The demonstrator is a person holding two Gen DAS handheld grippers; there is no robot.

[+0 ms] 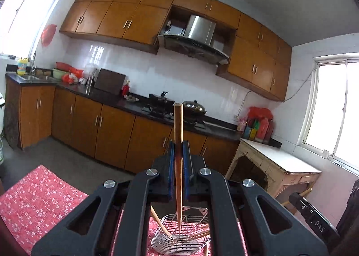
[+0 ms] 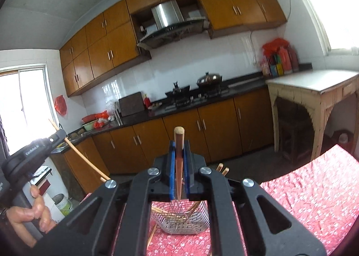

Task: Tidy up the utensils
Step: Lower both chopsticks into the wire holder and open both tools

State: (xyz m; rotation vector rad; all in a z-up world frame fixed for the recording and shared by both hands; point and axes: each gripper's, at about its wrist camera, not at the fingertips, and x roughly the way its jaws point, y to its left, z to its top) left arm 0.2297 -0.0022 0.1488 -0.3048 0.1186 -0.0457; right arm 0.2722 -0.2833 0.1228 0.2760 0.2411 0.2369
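My left gripper is shut on a wooden chopstick held upright, its lower tip reaching down into a metal wire utensil basket below. My right gripper is shut on another wooden chopstick, also upright above the same basket. Several chopsticks lie slanted inside the basket. The left gripper with its chopstick also shows at the left of the right wrist view, held by a hand. The right gripper's body shows at the lower right of the left wrist view.
The basket stands on a table with a red flowered cloth. Beyond are wooden kitchen cabinets, a dark countertop with a stove and wok, and a cream side table on the right.
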